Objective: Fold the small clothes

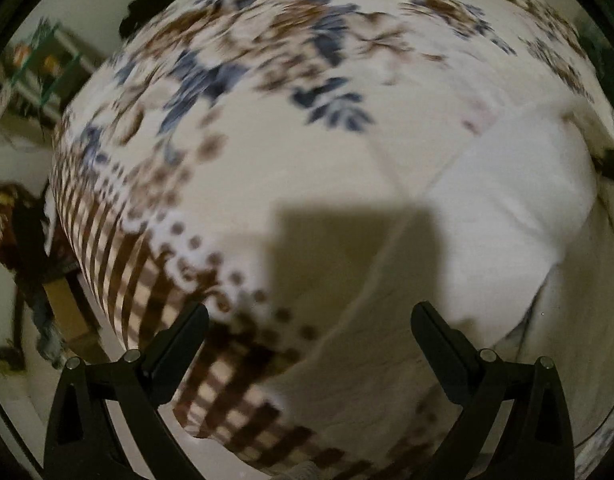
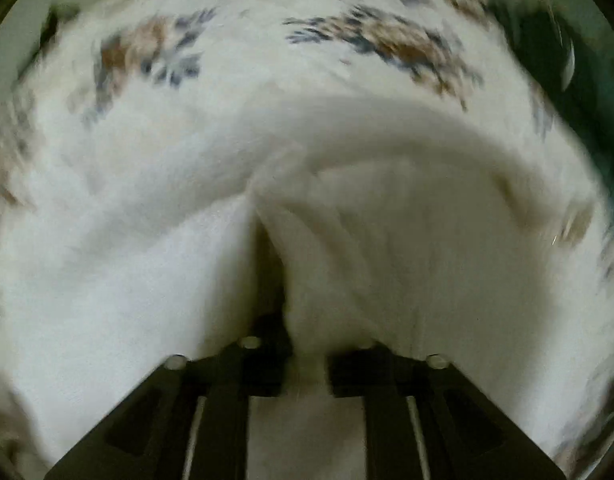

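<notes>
A small white garment (image 1: 507, 208) lies on a bed with a floral sheet (image 1: 267, 60), at the right of the left wrist view. My left gripper (image 1: 309, 320) is open and empty, held above the sheet to the left of the garment. In the right wrist view the white garment (image 2: 407, 248) fills the middle, bunched into a fold. My right gripper (image 2: 305, 360) is shut on a pinch of this white cloth, which rises from between the jaws. Both views are blurred by motion.
The sheet has brown checks and dots along its left border (image 1: 119, 264). The bed's left edge drops to a floor with shelves (image 1: 39, 68) and clutter (image 1: 15, 232). A dark green thing (image 2: 579, 92) lies past the bed at the right.
</notes>
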Demonstrator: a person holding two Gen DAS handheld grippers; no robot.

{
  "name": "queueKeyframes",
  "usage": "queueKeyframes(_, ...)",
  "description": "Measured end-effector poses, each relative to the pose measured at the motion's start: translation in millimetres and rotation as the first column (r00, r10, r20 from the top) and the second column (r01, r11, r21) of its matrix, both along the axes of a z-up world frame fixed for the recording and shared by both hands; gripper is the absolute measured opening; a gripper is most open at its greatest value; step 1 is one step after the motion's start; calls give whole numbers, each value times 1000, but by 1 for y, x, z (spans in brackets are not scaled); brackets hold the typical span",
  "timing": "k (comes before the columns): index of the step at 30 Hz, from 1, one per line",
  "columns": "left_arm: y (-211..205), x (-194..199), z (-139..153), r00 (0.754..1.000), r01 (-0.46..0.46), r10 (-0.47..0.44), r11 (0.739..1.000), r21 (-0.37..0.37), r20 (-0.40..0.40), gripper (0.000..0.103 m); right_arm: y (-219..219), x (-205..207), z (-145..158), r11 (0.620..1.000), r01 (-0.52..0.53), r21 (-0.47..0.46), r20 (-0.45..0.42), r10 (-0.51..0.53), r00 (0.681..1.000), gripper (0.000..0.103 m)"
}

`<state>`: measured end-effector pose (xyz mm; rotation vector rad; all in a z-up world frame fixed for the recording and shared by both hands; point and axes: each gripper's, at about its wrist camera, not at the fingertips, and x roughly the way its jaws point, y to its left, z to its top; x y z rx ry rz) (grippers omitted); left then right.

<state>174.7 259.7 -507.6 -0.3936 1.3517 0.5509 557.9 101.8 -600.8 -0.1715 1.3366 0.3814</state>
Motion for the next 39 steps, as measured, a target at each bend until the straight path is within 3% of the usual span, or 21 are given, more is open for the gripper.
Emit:
queueKeyframes(2, 15, -10, -4, 999, -27, 29, 997, -76, 25, 103, -46, -6, 15, 985, 131, 114, -78, -123, 989, 63)
queueKeyframes(5, 26, -19, -19, 994, -68, 87, 968, -243, 68, 103, -104, -32, 23, 946, 289, 147, -166, -264, 950, 63)
queueKeyframes(7, 26, -15, -41, 991, -92, 121, 929, -358, 62, 103, -135, -38, 15, 919, 368, 138, -208, -337, 918, 63)
queueKeyframes(9, 20, -7, -53, 989, -91, 129, 915, -394, 73, 103, -164, -58, 4, 890, 441, 112, -254, -403, 879, 63)
queueKeyframes(10, 14, -1, -54, 989, -75, 117, 924, -375, 90, 103, -174, -67, -3, 881, 464, 92, -273, -426, 863, 63)
queueKeyframes(12, -5, 13, -46, 990, 2, 42, 951, -308, 135, 75, -186, -77, -21, 871, 489, 49, -309, -453, 837, 63)
queueKeyframes(13, -14, 21, -42, 992, 50, -17, 965, -256, 128, 39, -190, -87, -28, 869, 495, 24, -324, -462, 826, 63)
queueKeyframes(15, -26, 31, -33, 988, 126, -105, 970, -206, 113, 6, -192, -101, -35, 872, 489, -2, -341, -460, 820, 63)
queueKeyframes(16, -25, 34, -27, 987, 137, -116, 969, -203, 115, 5, -191, -108, -37, 877, 481, -9, -345, -455, 821, 63)
queueKeyframes(20, 4, 53, 16, 975, 161, -131, 974, -162, 182, 4, -180, -125, -33, 879, 477, 3, -339, -448, 827, 63)
queueKeyframes(24, 71, 99, 64, 955, 108, -95, 994, -33, 281, 4, -156, -130, -27, 860, 505, 71, -319, -460, 829, 63)
queueKeyframes(28, 129, 136, 64, 945, 64, -77, 997, 53, 319, 7, -124, -129, -35, 829, 552, 87, -309, -504, 806, 63)
queueKeyframes(30, 151, 157, 45, 951, 18, -20, 1000, 8, 310, 8, -109, -126, -41, 821, 568, 60, -300, -528, 795, 64)
queueKeyframes(32, 165, 162, 31, 954, -31, 49, 997, -65, 297, 10, -98, -123, -40, 809, 586, 42, -285, -553, 783, 71)
queueKeyframes(35, 171, 145, 27, 937, -127, 175, 977, -172, 302, 14, -92, -122, -34, 803, 594, 49, -264, -563, 783, 74)
queueKeyframes(36, 171, 135, 26, 928, -160, 217, 966, -203, 302, 25, -92, -122, -30, 807, 588, 61, -252, -557, 791, 74)
queueKeyframes(38, 164, 106, 23, 893, -229, 323, 926, -300, 313, 58, -98, -124, -23, 817, 572, 77, -231, -543, 807, 74)
queueKeyframes(39, 158, 89, 19, 867, -262, 380, 898, -355, 321, 62, -102, -128, -18, 819, 569, 80, -220, -542, 811, 74)
